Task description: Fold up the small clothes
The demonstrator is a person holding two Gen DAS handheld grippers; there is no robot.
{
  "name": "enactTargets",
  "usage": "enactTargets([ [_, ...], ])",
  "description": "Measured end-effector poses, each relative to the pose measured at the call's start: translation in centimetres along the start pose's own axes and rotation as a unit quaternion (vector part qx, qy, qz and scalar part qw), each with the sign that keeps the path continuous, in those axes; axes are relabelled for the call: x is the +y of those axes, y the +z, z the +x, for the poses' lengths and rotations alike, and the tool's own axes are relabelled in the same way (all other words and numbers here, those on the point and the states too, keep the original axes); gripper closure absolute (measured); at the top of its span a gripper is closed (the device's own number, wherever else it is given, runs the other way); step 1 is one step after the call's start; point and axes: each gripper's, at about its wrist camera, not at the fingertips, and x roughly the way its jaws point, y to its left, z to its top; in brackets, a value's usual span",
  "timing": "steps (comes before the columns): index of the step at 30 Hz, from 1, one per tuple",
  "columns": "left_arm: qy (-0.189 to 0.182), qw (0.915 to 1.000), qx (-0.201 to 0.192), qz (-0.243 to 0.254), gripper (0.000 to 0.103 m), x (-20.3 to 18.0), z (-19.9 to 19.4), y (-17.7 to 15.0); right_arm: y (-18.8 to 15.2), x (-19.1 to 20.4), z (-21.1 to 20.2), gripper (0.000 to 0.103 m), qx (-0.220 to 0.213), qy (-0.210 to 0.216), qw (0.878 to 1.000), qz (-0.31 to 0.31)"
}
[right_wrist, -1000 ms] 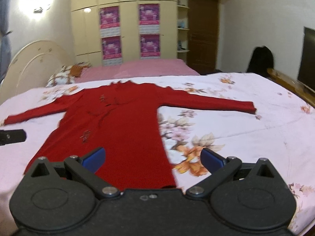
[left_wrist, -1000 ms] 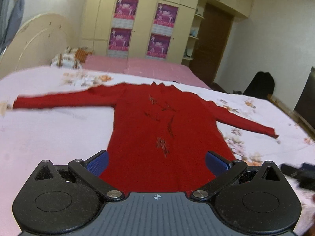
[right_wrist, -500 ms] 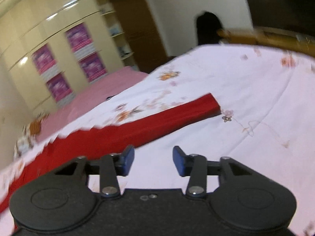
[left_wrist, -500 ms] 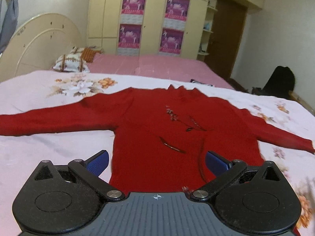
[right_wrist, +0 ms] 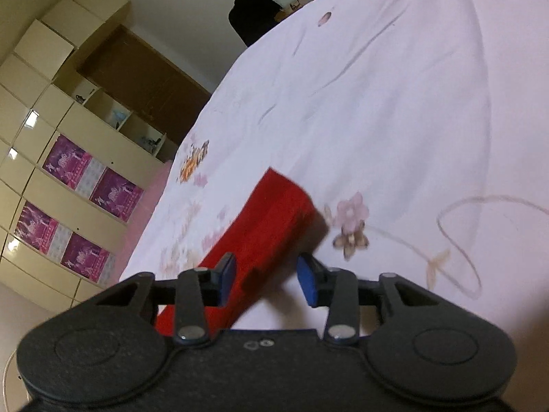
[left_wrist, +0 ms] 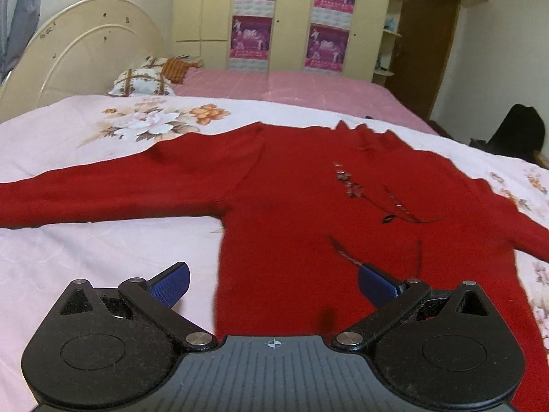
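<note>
Left wrist view shows a bed (left_wrist: 85, 250) under a pale floral cover, with a red sweater (left_wrist: 308, 213) lying flat on it, front up, both sleeves spread out to the sides. Behind the bed stands a cream wardrobe (left_wrist: 291, 17) carrying four purple posters (left_wrist: 252, 39); their writing is too small to read. A patterned pillow (left_wrist: 140, 82) lies near the headboard. The left gripper (left_wrist: 272, 283) hangs over the sweater's lower body, jaws wide apart and holding nothing.

Right wrist view is rolled sideways, so the bed cover (right_wrist: 394, 103) and wardrobe (right_wrist: 51, 120) appear tilted. The right gripper (right_wrist: 266, 276) sits at the sleeve (right_wrist: 271, 223) near its cuff, jaws closing with the sleeve between them; the pads do not yet press the cloth.
</note>
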Motion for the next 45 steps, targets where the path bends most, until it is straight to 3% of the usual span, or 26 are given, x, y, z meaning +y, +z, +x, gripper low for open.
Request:
enactTargets([
  [1, 0.003, 1.0000, 0.000, -0.002, 0.000, 0.4, 0.2, 0.1, 0.2, 0.1, 0.2, 0.072, -0.001, -0.001, 1.000, -0.002],
  [4, 0.020, 0.9998, 0.003, -0.007, 0.000, 1.8, 0.6, 0.3, 0.4, 0.9, 1.1, 0.097, 0.003, -0.022, 0.999, -0.027],
  [8, 0.026, 0.9995, 0.011, -0.014, 0.000, 3.7, 0.8, 0.8, -0.9, 5.2, 0.4, 0.097, -0.013, -0.022, 0.994, -0.108],
  [12, 0.026, 0.9994, 0.011, -0.019, 0.000, 5.0, 0.5, 0.8, -4.7, 13.0, 0.2, 0.097, -0.003, 0.034, 0.976, -0.217],
  [16, 0.030, 0.9986, -0.002, -0.044, 0.000, 6.6, -0.4, 1.1, -12.2, 22.2, 1.0, 0.097, 0.054, 0.112, 0.939, -0.321],
  [21, 0.060, 0.9963, -0.007, -0.062, 0.000, 8.9, -1.5, 1.2, -23.9, 30.9, 2.3, 0.097, 0.154, 0.195, 0.885, -0.394],
  [24, 0.068, 0.9959, -0.008, -0.060, 0.000, 9.9, -2.1, 1.1, -30.5, 34.3, 2.5, 0.097, 0.200, 0.230, 0.850, -0.429],
  [27, 0.065, 0.9958, -0.008, -0.065, 0.000, 10.5, -2.5, 1.1, -35.9, 35.9, 3.1, 0.096, 0.242, 0.233, 0.818, -0.467],
  [28, 0.062, 0.9957, -0.010, -0.069, 0.000, 10.6, -2.5, 1.1, -37.2, 35.9, 3.5, 0.092, 0.257, 0.225, 0.807, -0.481],
  [29, 0.057, 0.9956, -0.010, -0.074, 0.000, 10.6, -2.5, 1.2, -37.3, 35.6, 3.2, 0.079, 0.240, 0.235, 0.805, -0.489],
  [30, 0.048, 0.9958, -0.011, -0.077, 0.000, 10.6, -2.5, 1.2, -37.6, 35.7, 2.7, 0.074, 0.237, 0.245, 0.798, -0.497],
  [33, 0.004, 0.9964, -0.009, -0.084, 0.000, 9.3, -1.2, 1.8, -36.4, 35.8, 1.5, 0.067, 0.216, 0.261, 0.800, -0.495],
  [36, -0.045, 0.9961, -0.007, -0.075, 0.000, 6.2, 0.9, 2.7, -34.4, 34.3, 0.4, 0.067, 0.204, 0.250, 0.817, -0.479],
  [37, -0.064, 0.9954, -0.006, -0.071, 0.010, 4.9, 1.7, 3.1, -33.5, 33.5, 0.6, 0.067, 0.198, 0.246, 0.822, -0.475],
  [38, -0.082, 0.9943, -0.001, -0.067, 0.026, 3.6, 2.5, 3.4, -32.7, 32.9, 0.6, 0.067, 0.193, 0.240, 0.827, -0.471],
  [39, -0.103, 0.9923, 0.009, -0.068, 0.029, 2.4, 3.6, 3.7, -31.9, 32.1, 0.8, 0.067, 0.188, 0.233, 0.831, -0.468],
  [42, -0.135, 0.9871, 0.038, -0.078, 0.029, -0.9, 6.6, 4.3, -29.8, 29.5, 0.6, 0.067, 0.176, 0.220, 0.842, -0.459],
  [45, -0.171, 0.9756, 0.082, -0.111, 0.028, -2.6, 9.8, 4.7, -28.1, 27.7, 0.5, 0.067, 0.170, 0.209, 0.854, -0.446],
])
